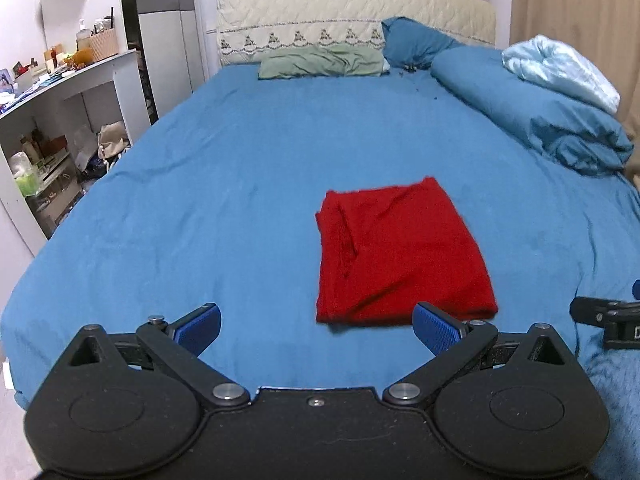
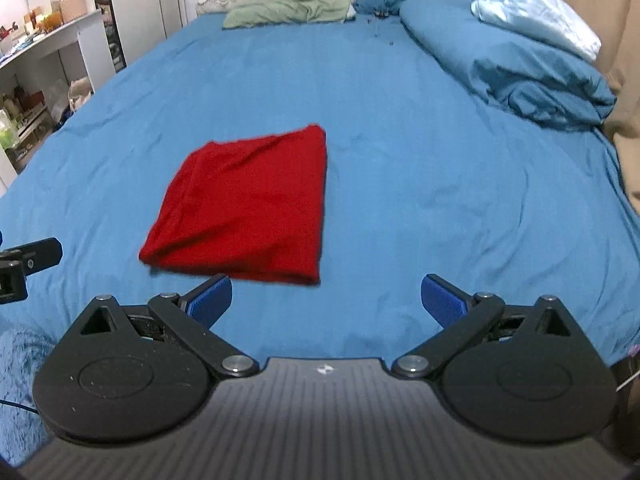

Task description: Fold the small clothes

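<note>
Folded red cloth [image 1: 402, 254] [image 2: 244, 206] lying flat on the blue bed [image 1: 240, 184] [image 2: 420, 168], just beyond the left gripper [image 1: 316, 328] and right gripper [image 2: 326, 300], both spread wide, holding nothing, hovering side by side at the near edge.

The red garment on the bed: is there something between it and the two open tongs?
Nothing visible. Only bare blue bedsheet lies between the red garment and the left tongs; the same holds for the right tongs. Both tongs are open and empty.
</note>
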